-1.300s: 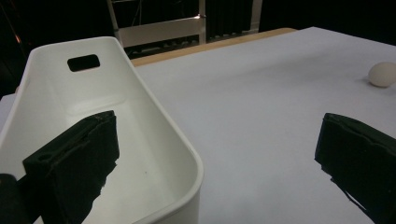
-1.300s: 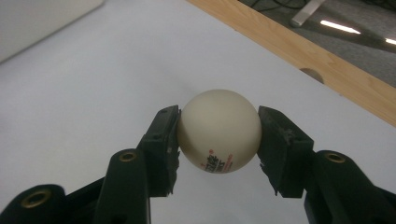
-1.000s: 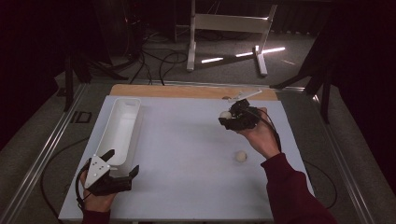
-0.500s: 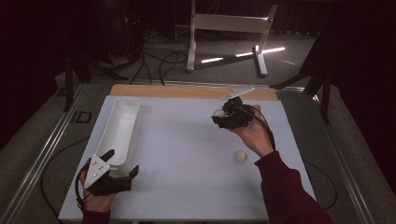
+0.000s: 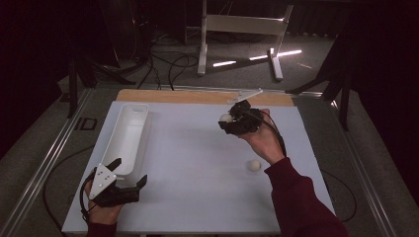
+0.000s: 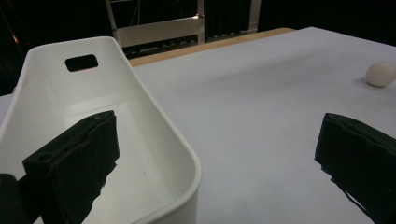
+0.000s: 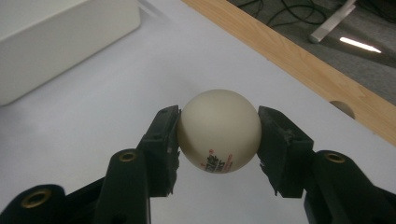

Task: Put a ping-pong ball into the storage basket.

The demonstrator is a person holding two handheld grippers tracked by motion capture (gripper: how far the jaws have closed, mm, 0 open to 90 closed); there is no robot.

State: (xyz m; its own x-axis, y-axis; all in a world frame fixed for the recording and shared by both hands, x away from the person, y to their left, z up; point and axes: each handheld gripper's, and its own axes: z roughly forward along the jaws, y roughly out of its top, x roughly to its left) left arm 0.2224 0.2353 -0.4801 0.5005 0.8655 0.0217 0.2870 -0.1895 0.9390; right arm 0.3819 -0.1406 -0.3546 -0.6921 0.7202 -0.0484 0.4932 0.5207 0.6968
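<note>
My right gripper [image 5: 227, 121] [image 7: 217, 133] is shut on a white ping-pong ball [image 7: 218, 131] [image 5: 226, 118], held above the far right part of the white table top. A second white ball [image 5: 254, 166] [image 6: 381, 74] lies on the table near the right forearm. A long white bin [image 5: 126, 139] [image 6: 154, 119] stands at the left, its inside bare as far as I see. My left gripper [image 5: 129, 174] [image 6: 217, 156] stays open at the bin's near end, one jaw over the bin's inside, the other over the table.
A wooden strip [image 5: 197, 97] runs along the table's far edge. Beyond it stand a white frame [image 5: 242, 29] and floor cables. Metal rails [image 5: 49, 158] flank the table.
The right gripper has carried its ball leftward and slightly nearer over the table. The left gripper and the loose ball have stayed put.
</note>
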